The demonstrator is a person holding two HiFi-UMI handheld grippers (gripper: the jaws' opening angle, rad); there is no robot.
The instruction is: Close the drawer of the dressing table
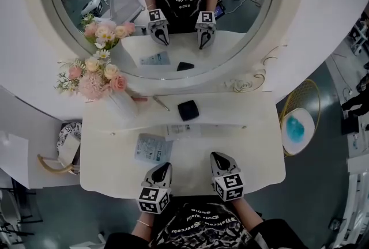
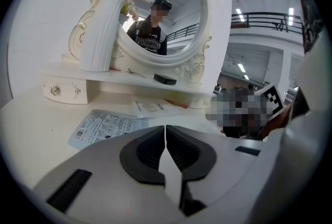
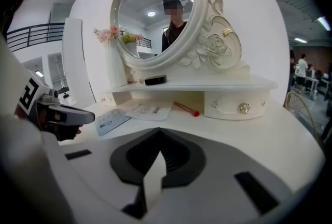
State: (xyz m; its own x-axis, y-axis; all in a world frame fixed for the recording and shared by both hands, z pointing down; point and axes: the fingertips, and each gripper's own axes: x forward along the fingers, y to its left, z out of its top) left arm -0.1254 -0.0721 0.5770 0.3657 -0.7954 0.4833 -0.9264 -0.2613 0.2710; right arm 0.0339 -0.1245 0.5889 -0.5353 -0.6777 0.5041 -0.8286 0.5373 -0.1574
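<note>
The white dressing table [image 1: 259, 155] has a round mirror and a raised shelf at the back. Under the shelf's right end sits a small drawer [image 3: 239, 107] with a crystal knob, its front about level with the shelf's edge. A matching drawer [image 2: 63, 92] sits under the left end. My left gripper [image 1: 163, 170] hovers over the table's front edge, shut and empty, with the jaws touching [image 2: 165, 127]. My right gripper [image 1: 218, 157] is beside it, also shut on nothing [image 3: 159, 130], well short of the right drawer.
A white vase of pink flowers [image 1: 95, 78] and a black compact [image 1: 188, 109] stand on the shelf. Printed leaflets [image 1: 153, 148] and a red-tipped stick [image 3: 185, 108] lie on the tabletop. A bag [image 1: 66, 147] sits on the floor at left, a round stool [image 1: 298, 129] at right.
</note>
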